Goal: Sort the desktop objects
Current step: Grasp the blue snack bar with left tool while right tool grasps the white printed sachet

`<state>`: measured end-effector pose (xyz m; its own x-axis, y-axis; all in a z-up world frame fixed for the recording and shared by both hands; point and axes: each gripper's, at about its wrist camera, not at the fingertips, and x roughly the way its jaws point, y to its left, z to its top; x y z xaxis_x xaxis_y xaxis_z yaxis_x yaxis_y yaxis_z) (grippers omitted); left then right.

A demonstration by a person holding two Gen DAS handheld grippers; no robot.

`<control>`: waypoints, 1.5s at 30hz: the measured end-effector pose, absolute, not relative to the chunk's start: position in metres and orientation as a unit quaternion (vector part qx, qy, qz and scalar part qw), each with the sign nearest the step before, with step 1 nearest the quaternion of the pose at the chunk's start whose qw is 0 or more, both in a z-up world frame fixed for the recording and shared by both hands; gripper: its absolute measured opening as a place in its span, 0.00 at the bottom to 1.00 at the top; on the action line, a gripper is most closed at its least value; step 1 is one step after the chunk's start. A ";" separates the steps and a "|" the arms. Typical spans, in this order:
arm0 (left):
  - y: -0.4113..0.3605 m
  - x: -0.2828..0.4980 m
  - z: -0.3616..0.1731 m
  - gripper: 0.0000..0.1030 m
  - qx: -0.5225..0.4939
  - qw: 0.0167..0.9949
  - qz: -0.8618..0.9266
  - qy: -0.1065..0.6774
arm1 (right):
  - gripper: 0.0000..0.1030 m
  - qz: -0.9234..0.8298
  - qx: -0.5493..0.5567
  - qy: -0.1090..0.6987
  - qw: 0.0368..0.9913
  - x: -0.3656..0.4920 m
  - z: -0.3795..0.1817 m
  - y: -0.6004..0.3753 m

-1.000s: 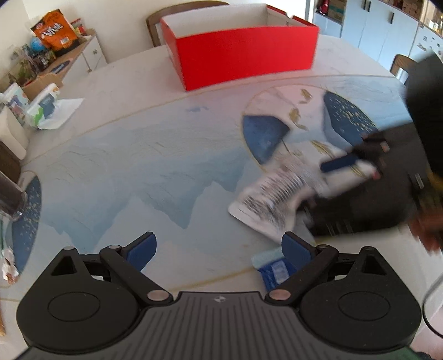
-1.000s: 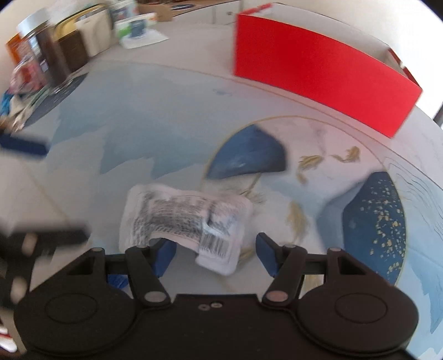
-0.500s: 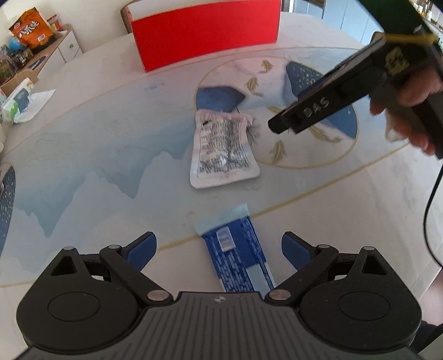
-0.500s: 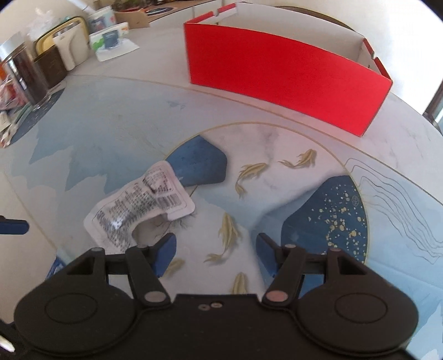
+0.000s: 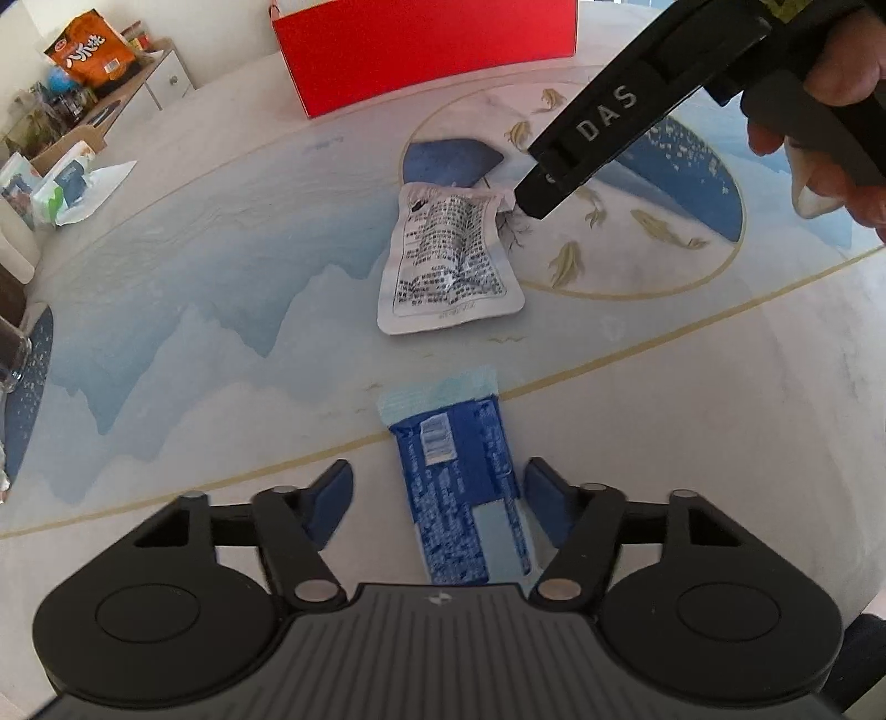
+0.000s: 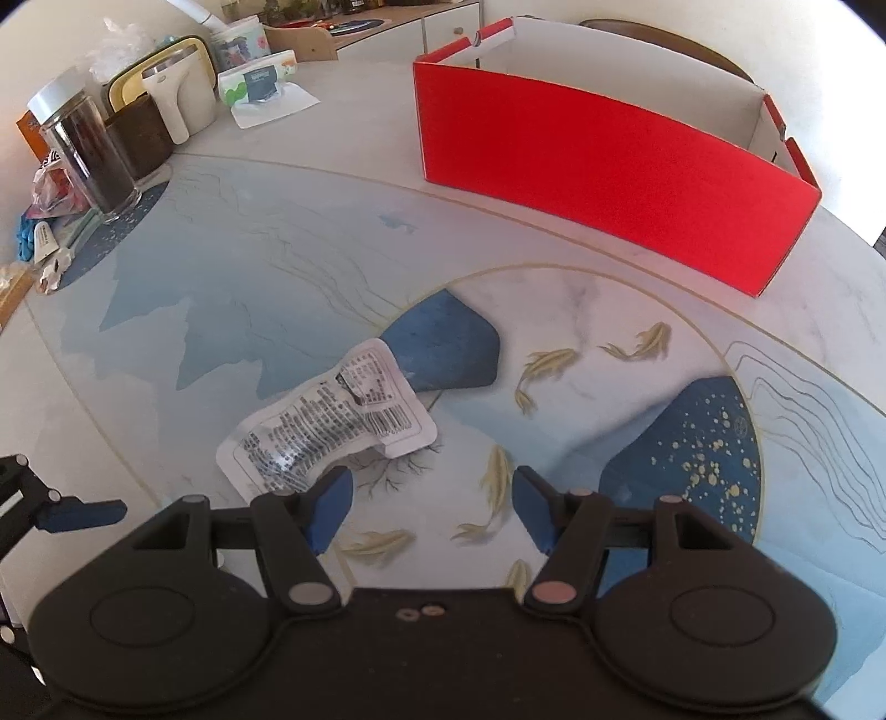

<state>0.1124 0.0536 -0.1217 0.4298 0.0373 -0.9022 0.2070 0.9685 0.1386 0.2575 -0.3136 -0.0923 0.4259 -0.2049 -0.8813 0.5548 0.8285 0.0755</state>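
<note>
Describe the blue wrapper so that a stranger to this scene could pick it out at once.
Start at the red box at the far edge of the painted table; nearer lies a white printed pouch. Nearer still, between the closing jaws of the left gripper, lies the blue wrapper. It is the only dark blue packet, with a pale blue end.

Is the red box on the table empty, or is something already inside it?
Cannot tell fully. The red box is open at the top, and its white inner walls look bare in the right wrist view, but its front wall hides the floor.
</note>
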 end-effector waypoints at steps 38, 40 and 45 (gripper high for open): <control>0.173 0.216 -0.121 0.35 0.146 0.845 -0.178 0.483 | 0.71 -0.414 0.318 0.504 0.688 0.349 -0.123 -0.296; 0.175 0.220 -0.121 0.35 0.139 0.844 -0.182 0.484 | 0.70 -0.415 0.319 0.504 0.687 0.351 -0.124 -0.294; 0.179 0.223 -0.122 0.35 0.139 0.845 -0.185 0.482 | 0.55 -0.414 0.303 0.503 0.695 0.355 -0.124 -0.290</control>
<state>0.2229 0.1788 -0.1216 0.4663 -0.1788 -0.8664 0.4462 0.8932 0.0558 0.3552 -0.2895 -0.1237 0.1504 -0.2709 -0.9508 0.8806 0.4739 0.0043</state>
